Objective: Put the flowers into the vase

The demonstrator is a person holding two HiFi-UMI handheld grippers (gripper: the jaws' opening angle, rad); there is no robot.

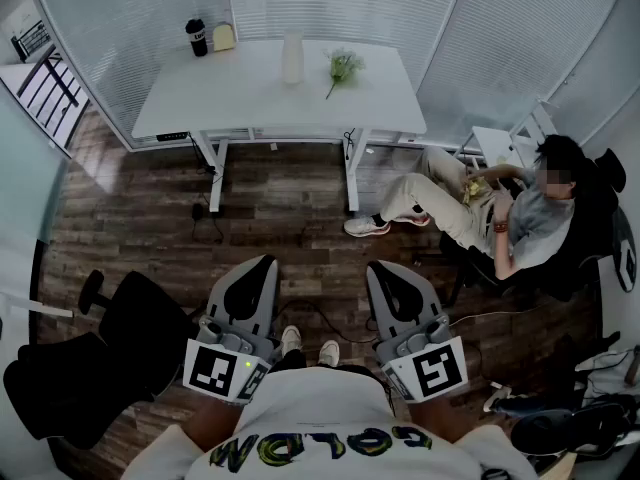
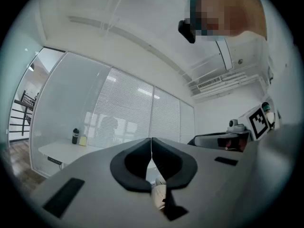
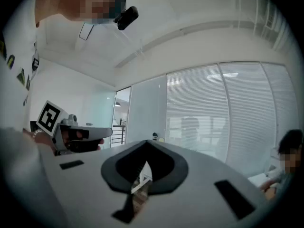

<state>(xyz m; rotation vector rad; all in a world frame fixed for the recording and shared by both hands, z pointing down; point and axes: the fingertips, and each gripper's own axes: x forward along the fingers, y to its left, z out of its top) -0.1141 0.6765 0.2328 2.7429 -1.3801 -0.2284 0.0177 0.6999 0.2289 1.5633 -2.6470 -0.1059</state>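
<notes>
Far ahead stands a white table (image 1: 250,103). On it a pale, tall vase (image 1: 292,58) stands upright, with a sprig of green flowers (image 1: 343,66) lying just to its right. Both grippers are held close to my body, well short of the table. My left gripper (image 1: 264,263) is shut with nothing in it, and its jaws meet in a thin line in the left gripper view (image 2: 151,144). The right gripper (image 1: 381,270) is also shut and empty, its jaws closed together in the right gripper view (image 3: 145,144). Both point roughly level, over the wooden floor.
A black bottle (image 1: 197,37) and a small yellow object (image 1: 224,36) sit at the table's back left. A seated person (image 1: 500,213) occupies a chair at the right. A black office chair (image 1: 95,353) is at my left. Blinds and glass walls lie behind the table.
</notes>
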